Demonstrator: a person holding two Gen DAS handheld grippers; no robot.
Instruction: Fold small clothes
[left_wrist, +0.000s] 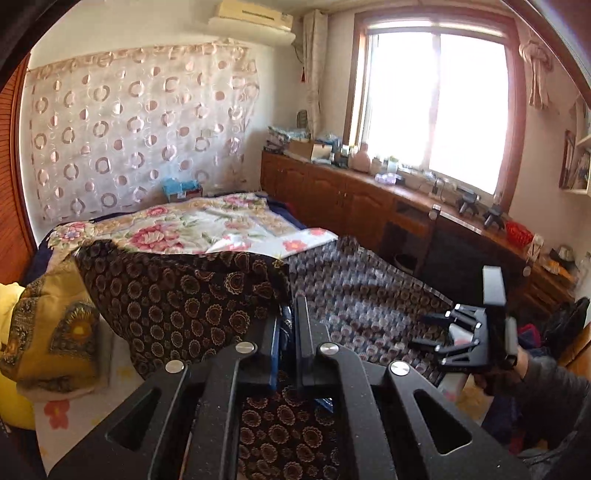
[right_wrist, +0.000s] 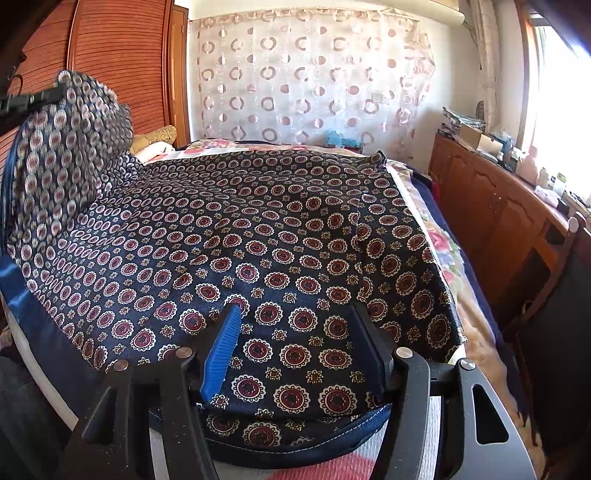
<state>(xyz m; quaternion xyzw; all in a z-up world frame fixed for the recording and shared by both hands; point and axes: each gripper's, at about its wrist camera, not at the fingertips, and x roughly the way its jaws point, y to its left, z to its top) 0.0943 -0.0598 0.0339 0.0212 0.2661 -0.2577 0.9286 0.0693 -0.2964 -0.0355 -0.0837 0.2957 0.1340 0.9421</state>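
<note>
Silky medallion-print garment (right_wrist: 258, 229), pinched in left gripper (left_wrist: 291, 314)

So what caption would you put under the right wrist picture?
Open right gripper hovering over the patterned cloth on the bed, left gripper lifting its far corner.

Garment (right_wrist: 258, 236): dark navy, red medallions ringed in cream, small gold florets, plain navy hem.
Bedspread (left_wrist: 221, 225): white with pink and red flowers.
Curtain (right_wrist: 310, 81): sheer cream, pink circles and rings.
Cushion (left_wrist: 51, 332): mustard gold, dark patterned bands.
Right gripper pad (right_wrist: 221, 350): blue, ribbed.
</note>
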